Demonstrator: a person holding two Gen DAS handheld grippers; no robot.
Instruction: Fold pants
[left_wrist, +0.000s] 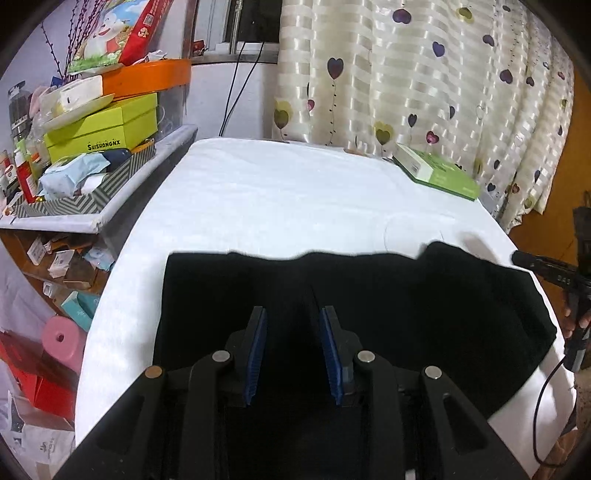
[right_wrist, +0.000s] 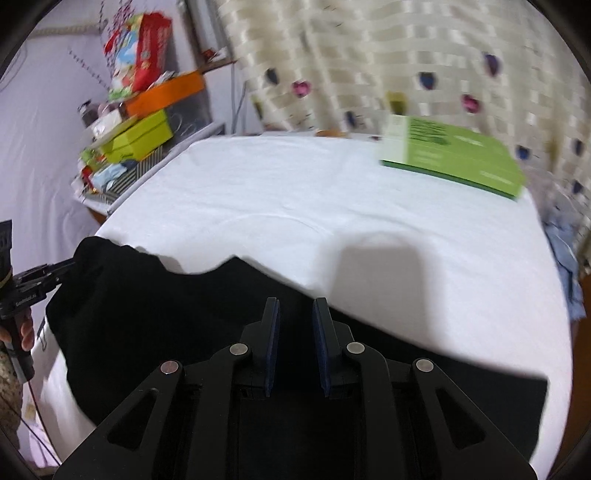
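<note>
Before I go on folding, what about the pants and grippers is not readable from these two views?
- Black pants: near edge hidden under left gripper in the left wrist view; folds unreadable, uniformly dark.
- Same in the right wrist view, under right gripper.
- Green box: print blurred in the right wrist view.

White-sheeted table; heart-print curtain behind; cluttered shelf at left.

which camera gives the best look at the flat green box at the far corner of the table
The left wrist view: there the flat green cardboard box is sharp, edges crisp against the white table cover. The right wrist view shows the box larger but smeared by motion blur.
</note>
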